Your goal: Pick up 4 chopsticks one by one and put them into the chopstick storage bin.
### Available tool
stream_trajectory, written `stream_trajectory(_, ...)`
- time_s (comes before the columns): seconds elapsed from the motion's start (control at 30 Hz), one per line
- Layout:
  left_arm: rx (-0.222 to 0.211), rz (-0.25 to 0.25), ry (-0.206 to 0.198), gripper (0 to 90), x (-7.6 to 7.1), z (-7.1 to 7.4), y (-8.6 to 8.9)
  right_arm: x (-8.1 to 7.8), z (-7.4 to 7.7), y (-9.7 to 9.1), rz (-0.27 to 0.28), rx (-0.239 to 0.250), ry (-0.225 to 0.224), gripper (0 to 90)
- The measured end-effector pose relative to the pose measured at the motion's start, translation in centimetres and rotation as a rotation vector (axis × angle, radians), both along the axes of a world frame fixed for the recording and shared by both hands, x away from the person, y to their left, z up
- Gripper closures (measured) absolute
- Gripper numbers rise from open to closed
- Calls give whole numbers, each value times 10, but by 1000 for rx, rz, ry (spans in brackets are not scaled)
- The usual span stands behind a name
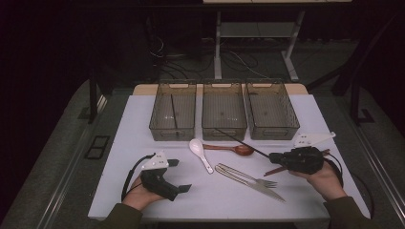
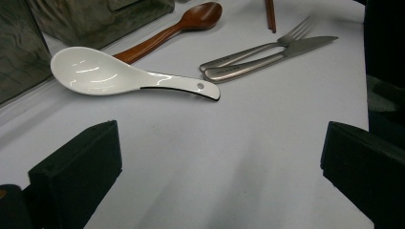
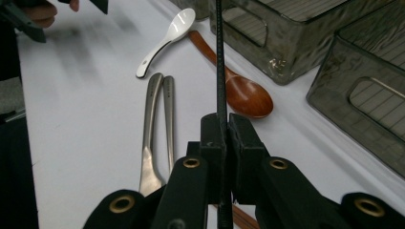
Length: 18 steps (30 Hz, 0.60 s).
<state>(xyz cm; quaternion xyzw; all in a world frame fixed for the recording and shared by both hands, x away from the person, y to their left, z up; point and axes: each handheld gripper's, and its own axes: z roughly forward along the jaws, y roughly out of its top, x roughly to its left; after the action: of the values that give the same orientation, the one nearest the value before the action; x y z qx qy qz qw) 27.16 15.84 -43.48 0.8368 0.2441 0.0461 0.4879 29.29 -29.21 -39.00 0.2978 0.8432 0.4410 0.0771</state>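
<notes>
- Along the far edge of the counter (image 1: 143, 191), three clear bins stand side by side; the left bin (image 1: 173, 110) already holds one black chopstick lying lengthwise, which suggests that cutlery is sorted by kind, one kind per bin. The middle bin (image 1: 224, 109) and the right bin (image 1: 271, 109) appear to hold nothing.
- At the right side, the right tool (image 3: 223, 138) is clenched on a second black chopstick (image 3: 220, 57). The jaws pinch it near one end, so the long free part projects forward past the wooden spoon (image 3: 239, 90) toward the bins, clear of the counter. A grip this near the end leaves the length free to be lowered into a bin, probably the left one beside its mate.
- The right hand (image 1: 327, 179) rests low at the counter's right edge, with the tool held roughly level and aimed leftward and away.
- Under and just behind the right tool, a pair of brown chopsticks (image 1: 274, 169) lies on the counter.
- Near the counter's centre, the white spoon (image 2: 119, 76), the fork (image 2: 258, 50) and the knife (image 2: 277, 59) lie unsorted; fork and knife lie touching, side by side.
- At the left side, the left tool (image 2: 219, 167) is released: its jaws stand wide apart with bare counter between them, facing the white spoon, which lies near but apart.
- The left hand (image 1: 138, 195) is parked low near the front edge, apparently waiting.
</notes>
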Motion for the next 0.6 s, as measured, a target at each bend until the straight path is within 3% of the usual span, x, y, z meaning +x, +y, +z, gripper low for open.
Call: stream_trajectory(0.6, -8, 11, 7, 0, 1, -1, 0, 20, 16, 35, -56, 4, 8, 854)
